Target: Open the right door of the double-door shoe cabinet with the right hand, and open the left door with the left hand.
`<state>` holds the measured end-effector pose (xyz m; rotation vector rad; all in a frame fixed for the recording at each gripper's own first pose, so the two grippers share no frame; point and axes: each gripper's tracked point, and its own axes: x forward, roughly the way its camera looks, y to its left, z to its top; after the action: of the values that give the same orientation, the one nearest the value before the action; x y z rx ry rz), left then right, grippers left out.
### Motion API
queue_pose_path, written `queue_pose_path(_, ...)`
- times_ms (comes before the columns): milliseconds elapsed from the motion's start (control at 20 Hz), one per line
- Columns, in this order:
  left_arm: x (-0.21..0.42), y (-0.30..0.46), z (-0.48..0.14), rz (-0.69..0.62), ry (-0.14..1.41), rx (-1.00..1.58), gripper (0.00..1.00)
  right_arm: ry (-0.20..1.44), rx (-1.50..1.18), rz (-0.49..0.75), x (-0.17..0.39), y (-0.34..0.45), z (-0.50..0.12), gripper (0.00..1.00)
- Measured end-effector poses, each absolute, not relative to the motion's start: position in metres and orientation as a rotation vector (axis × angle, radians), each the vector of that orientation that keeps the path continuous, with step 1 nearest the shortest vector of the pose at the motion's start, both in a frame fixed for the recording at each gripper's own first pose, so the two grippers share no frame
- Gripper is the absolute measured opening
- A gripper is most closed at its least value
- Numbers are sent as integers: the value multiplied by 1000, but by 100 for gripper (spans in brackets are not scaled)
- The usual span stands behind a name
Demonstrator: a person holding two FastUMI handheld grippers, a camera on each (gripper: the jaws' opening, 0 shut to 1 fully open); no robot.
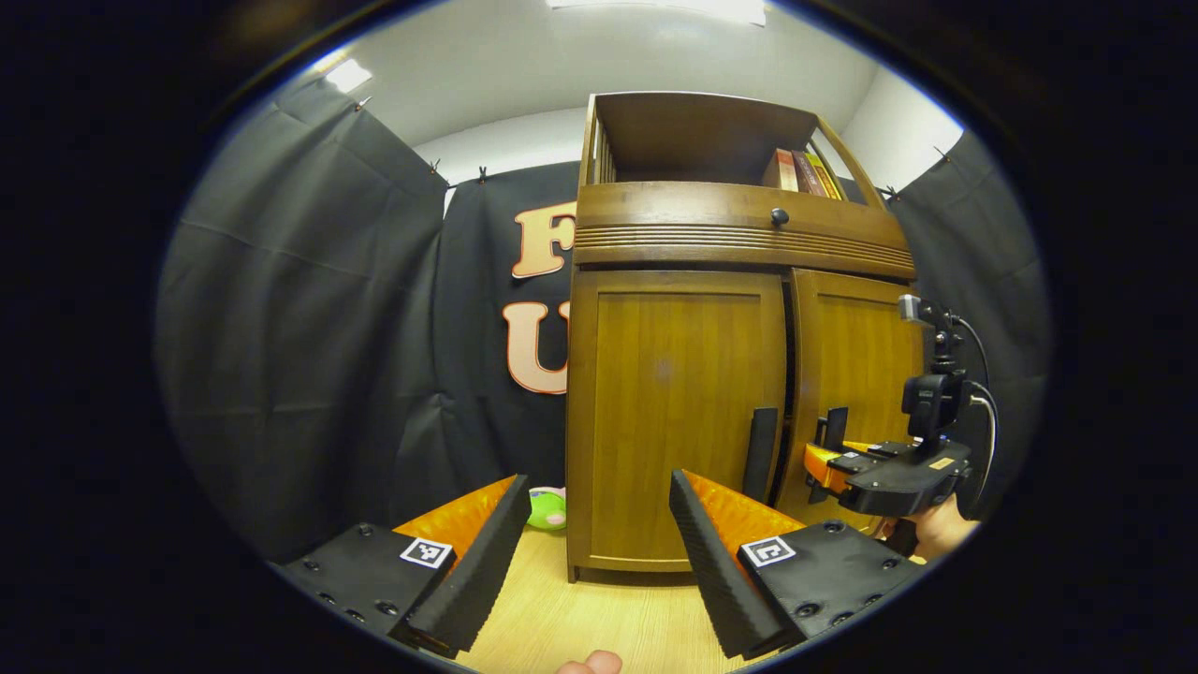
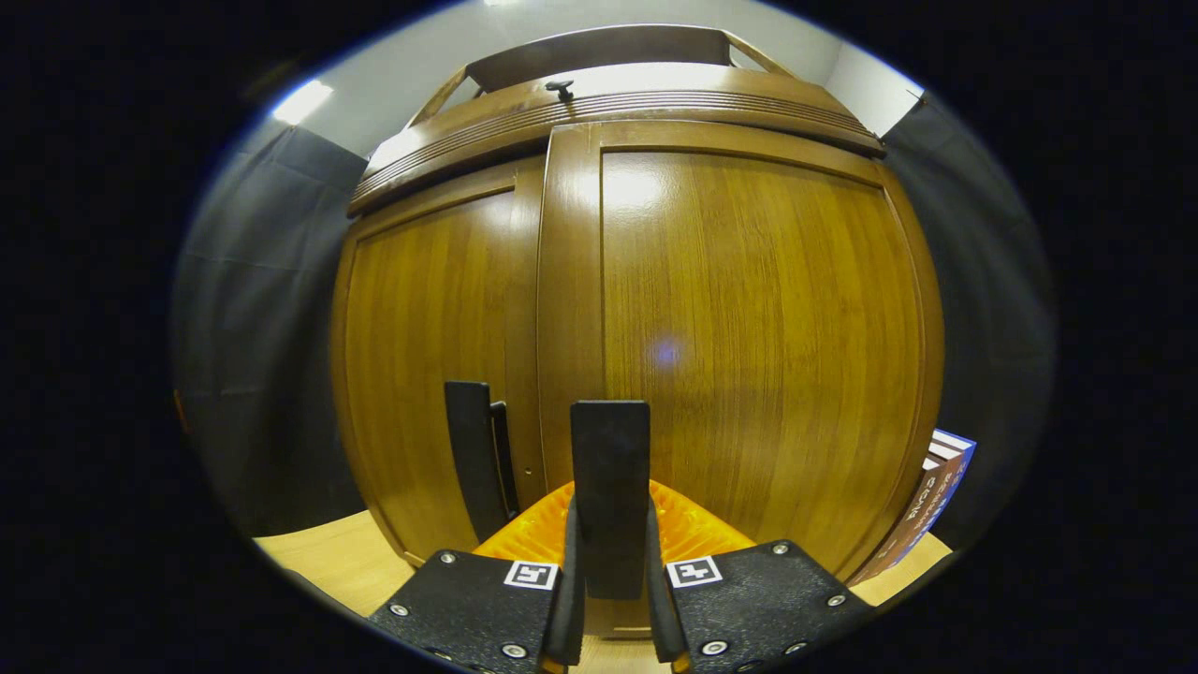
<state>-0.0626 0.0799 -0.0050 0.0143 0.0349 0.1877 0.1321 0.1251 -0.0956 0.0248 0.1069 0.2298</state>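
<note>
The right door's handle, low centre of the right gripper view, sits clamped between the fingers of my right gripper. The right door looks closed. If I pull straight instead of along the hinge arc, the pads may slide off. The left door's handle stands just beside; my left gripper hangs open, well apart from it, holding nothing.

Shoe cabinet on floor; books in top shelf; toy left of cabinet.
</note>
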Motion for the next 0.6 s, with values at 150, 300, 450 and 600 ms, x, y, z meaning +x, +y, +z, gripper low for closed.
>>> queue_pose_path(150,-59,69,-6,176,36,3,95,120,49,243,102,114,-93,28)
queue_pose_path(300,-54,52,-8,148,50,-7,95,123,63,252,77,99,-90,28)
queue_pose_path(450,-45,33,-7,127,49,-13,94,128,59,253,50,81,-87,28)
queue_pose_path(600,-41,14,-5,113,39,1,96,136,62,250,29,63,-84,28)
